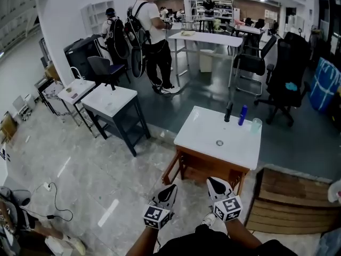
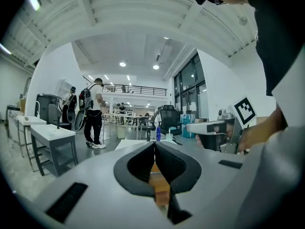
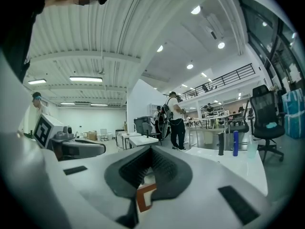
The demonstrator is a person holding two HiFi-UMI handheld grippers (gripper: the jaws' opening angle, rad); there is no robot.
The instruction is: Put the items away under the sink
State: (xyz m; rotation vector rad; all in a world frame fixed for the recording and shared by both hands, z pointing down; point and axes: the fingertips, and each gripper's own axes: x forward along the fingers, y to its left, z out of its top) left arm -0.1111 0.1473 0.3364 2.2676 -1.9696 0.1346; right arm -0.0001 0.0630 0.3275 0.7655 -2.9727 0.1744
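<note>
A white sink top (image 1: 237, 145) sits on a wooden cabinet (image 1: 200, 167) ahead of me. At its far edge stand a black bottle (image 1: 228, 111), a blue bottle (image 1: 243, 114) and a clear cup (image 1: 256, 125). My left gripper (image 1: 171, 188) and right gripper (image 1: 212, 181) hover side by side in front of the cabinet, both shut and empty. The left gripper view shows its shut tips (image 2: 154, 144) with the blue bottle (image 2: 158, 133) beyond. In the right gripper view the shut tips (image 3: 151, 149) point along the sink top towards the black bottle (image 3: 220, 144) and blue bottle (image 3: 235, 143).
A second sink table (image 1: 109, 100) stands to the left. A wooden platform (image 1: 287, 201) lies on the floor at the right. People with backpacks (image 1: 152, 31) stand further back near white tables, and office chairs (image 1: 287, 73) are behind the sink. A cable (image 1: 56, 204) trails at left.
</note>
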